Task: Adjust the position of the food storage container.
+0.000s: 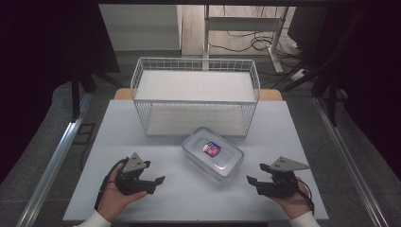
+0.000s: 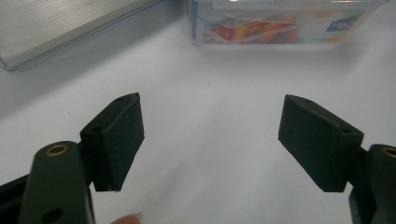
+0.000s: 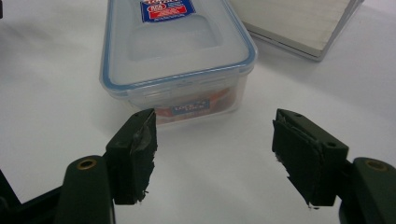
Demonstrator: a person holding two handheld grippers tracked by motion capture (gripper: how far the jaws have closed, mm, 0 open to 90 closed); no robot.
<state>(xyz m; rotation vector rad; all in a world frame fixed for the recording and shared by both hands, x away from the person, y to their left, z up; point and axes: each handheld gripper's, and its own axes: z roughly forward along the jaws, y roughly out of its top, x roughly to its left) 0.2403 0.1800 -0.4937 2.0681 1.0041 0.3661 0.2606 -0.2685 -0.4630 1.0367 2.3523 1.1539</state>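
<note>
Two hands rest at the desk's near edge, each holding a tool with jaws wide and empty: left tool (image 1: 158, 180), right tool (image 1: 250, 179). Between them, untouched, sits a lidded clear container (image 1: 213, 154) before a white wire basket (image 1: 196, 66). Nothing looks started yet.

A clear, glossy plastic container (image 1: 213, 155) with a translucent lid edged in blue and a shiny printed label sits on the smooth, matt white bench (image 1: 142, 127). Behind it, a white-coated wire basket (image 1: 195, 97) holds flat white shelves with a dull sheen. The left gripper (image 1: 160, 180) and right gripper (image 1: 250, 179) are matt black plastic with brass-coloured fittings; the right gripper's pads (image 3: 140, 154) look scuffed and ragged, each topped by a grey, matt plate.
</note>
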